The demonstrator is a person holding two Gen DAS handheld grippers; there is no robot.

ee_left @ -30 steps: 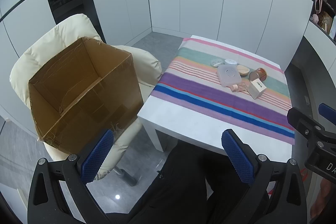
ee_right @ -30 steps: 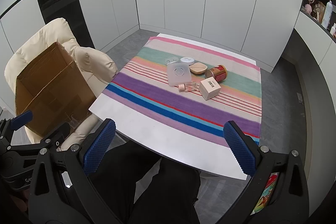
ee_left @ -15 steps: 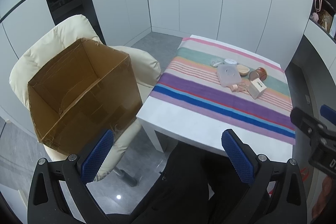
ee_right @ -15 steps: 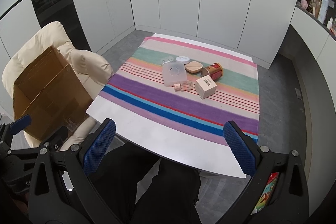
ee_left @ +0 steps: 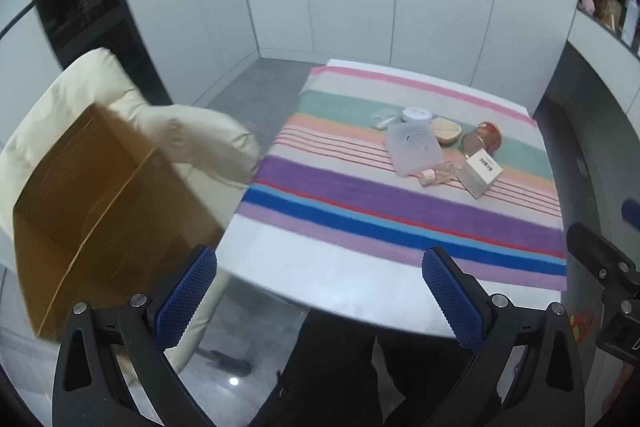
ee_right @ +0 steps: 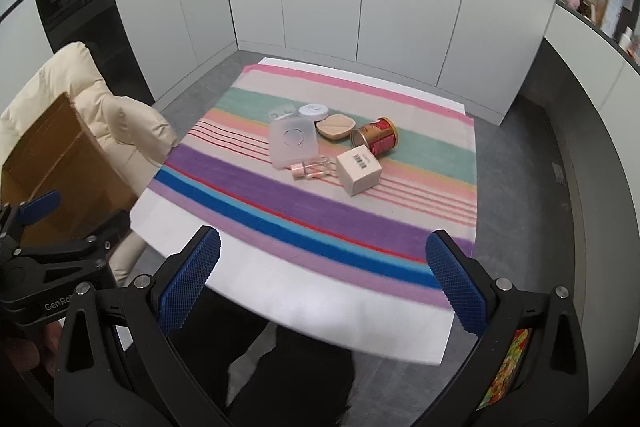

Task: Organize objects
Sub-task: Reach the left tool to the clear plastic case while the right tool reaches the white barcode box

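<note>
Several small items lie grouped on the striped cloth: a translucent plastic case (ee_right: pixel 293 142), a white box with a barcode (ee_right: pixel 358 169), a red tin on its side (ee_right: pixel 376 137), a beige powder puff (ee_right: pixel 336 126), a white round lid (ee_right: pixel 313 111) and a small pink-capped glass bottle (ee_right: pixel 313 170). They also show in the left wrist view, the case (ee_left: pixel 413 147) and box (ee_left: pixel 480 173) among them. My left gripper (ee_left: pixel 320 301) is open and empty, short of the table's near edge. My right gripper (ee_right: pixel 322 279) is open and empty above the near edge.
An open cardboard box (ee_left: pixel 104 203) sits on a cream armchair (ee_left: pixel 192 143) left of the white table (ee_left: pixel 352 287). The box also shows in the right wrist view (ee_right: pixel 52 167). White cabinets surround the room; shelves with goods stand at the right (ee_right: pixel 600 3).
Both grippers have moved forward and to the right toward the table. The items appear larger and the cardboard box has slid to the left in both views. Both grippers stay open.
</note>
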